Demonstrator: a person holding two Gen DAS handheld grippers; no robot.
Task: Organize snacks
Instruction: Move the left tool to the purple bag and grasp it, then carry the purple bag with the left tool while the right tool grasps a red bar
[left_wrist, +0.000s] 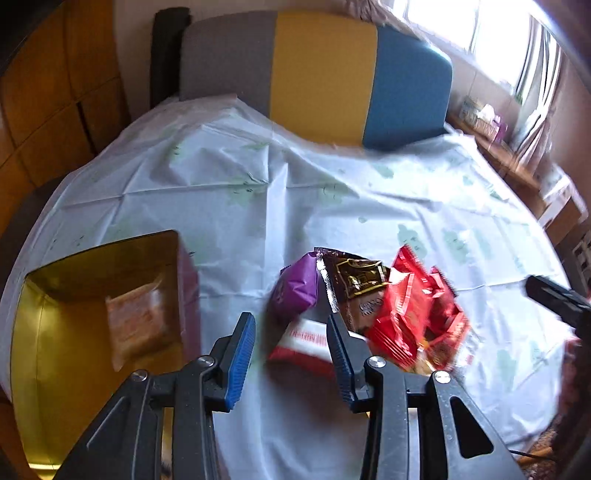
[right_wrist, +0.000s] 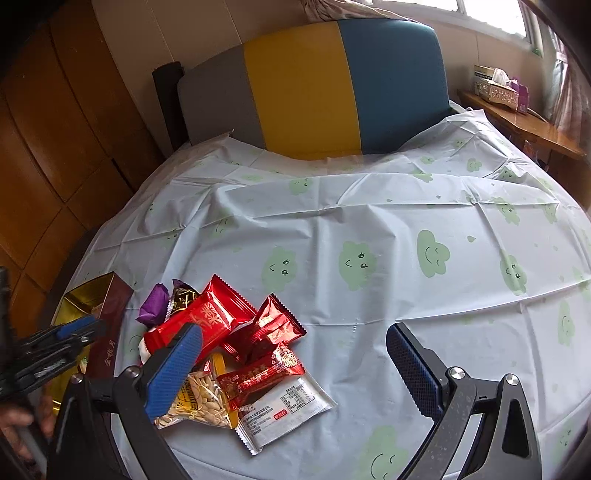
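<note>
A heap of snack packets lies on the cloud-print cloth: a purple one (left_wrist: 295, 291), a brown one (left_wrist: 354, 280), red ones (left_wrist: 413, 314) (right_wrist: 207, 317), a bag of seeds (right_wrist: 199, 398) and a white packet (right_wrist: 288, 406). Left of the heap stands an open gold-lined box (left_wrist: 92, 314) with one orange packet (left_wrist: 136, 321) inside. My left gripper (left_wrist: 291, 354) hangs between box and heap, its blue pads apart with nothing pressed between them; a white-and-red packet (left_wrist: 306, 339) lies below. My right gripper (right_wrist: 295, 369) stands wide open over the heap's near side.
A grey, yellow and blue headboard (right_wrist: 314, 81) closes the far side. Wooden wardrobe doors (right_wrist: 55, 129) stand at the left. A wooden shelf (right_wrist: 524, 122) with a tissue box (right_wrist: 498, 90) runs along the right under the window. A person's hand (right_wrist: 18, 421) shows at the lower left.
</note>
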